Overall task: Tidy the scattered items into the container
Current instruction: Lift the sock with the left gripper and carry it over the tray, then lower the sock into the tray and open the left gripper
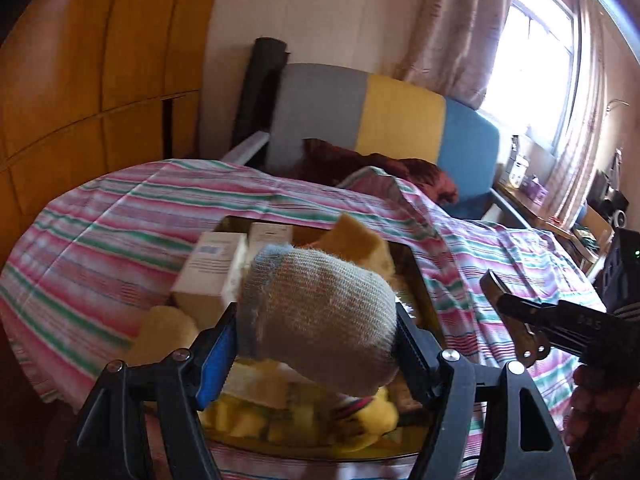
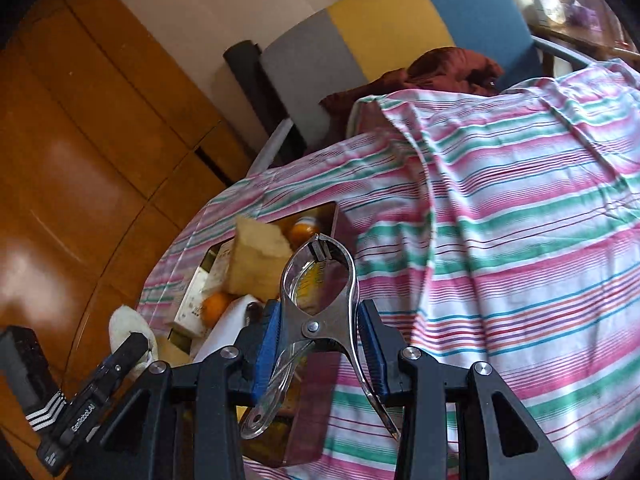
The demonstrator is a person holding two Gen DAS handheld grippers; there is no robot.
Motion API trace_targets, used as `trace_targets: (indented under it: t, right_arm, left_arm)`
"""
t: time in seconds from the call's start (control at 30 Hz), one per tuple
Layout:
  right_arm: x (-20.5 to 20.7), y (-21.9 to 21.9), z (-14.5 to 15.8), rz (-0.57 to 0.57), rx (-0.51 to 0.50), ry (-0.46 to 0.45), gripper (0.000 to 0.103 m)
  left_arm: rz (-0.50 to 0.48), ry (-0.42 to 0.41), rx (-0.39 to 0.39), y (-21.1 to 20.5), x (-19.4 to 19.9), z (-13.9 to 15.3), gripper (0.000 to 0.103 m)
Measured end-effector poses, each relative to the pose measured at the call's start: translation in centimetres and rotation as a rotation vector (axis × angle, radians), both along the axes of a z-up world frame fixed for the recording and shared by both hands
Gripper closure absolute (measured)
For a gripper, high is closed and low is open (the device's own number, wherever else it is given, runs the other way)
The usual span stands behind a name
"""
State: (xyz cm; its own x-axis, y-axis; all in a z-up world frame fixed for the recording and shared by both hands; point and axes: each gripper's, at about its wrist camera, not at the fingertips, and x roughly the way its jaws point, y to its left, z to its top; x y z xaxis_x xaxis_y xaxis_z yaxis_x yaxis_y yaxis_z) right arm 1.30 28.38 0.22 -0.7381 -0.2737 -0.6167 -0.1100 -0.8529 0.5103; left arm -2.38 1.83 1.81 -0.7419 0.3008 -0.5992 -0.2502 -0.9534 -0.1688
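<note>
A striped cloth (image 2: 520, 208) lies before a tricolour chair (image 1: 360, 120) and wooden wardrobe (image 1: 100, 60).

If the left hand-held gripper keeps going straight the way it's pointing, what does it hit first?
Probably the white boxes and sponge piled in the container, just beyond the sock held by the left hand-held gripper; depth is unclear.

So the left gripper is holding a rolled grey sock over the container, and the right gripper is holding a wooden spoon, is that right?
Not quite. The left gripper does hold the rolled grey sock over the container, but the right gripper holds a metal spring clamp, not a wooden spoon. The right wrist view shows it plainly, shut between the gripper's pads.
</note>
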Motion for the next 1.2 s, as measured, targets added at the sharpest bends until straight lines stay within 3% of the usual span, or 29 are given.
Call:
trace_targets:
  t: [0.43,0.57,0.7,0.97,1.07,1.13,1.2]
  right_arm:
    - [-5.0,-4.8,-0.3,0.073,0.101,-0.032,0.063]
    - [-7.4,-5.4,-1.1,0.057,0.136,-0.067,0.057]
    - [-7.0,-5.4,-1.1,0.048,0.138,-0.059,0.045]
    - [-4.7,-5.7,-0.5,0.052,0.165,-0.015,0.045]
    - [-4.4,-6.1,-0.2,0.064,0.165,-0.002,0.045]
    - [-4.2,-6.5,0.0,0.074,0.167,0.01,0.045]
    - [-4.0,-6.8,0.2,0.089,0.16,0.02,0.045]
  left_arm:
    - [-0.015,-0.13,-0.017,-1.9,-2.4,-3.8,0.029]
    - [-0.028,-0.246,-0.008,-1.8,-3.7,-5.0,0.027]
    - [-0.039,-0.217,-0.01,-1.9,-3.1,-4.6,0.026]
    - [-0.039,-0.217,0.063,-3.2,-2.4,-4.3,0.028]
    - [-0.044,-0.171,0.081,-3.2,-2.6,-3.6,0.028]
    - [-0.044,-0.157,0.046,-2.7,-3.4,-3.3,0.028]
    - [-0.047,-0.205,-0.018,-2.0,-4.3,-3.4,0.027]
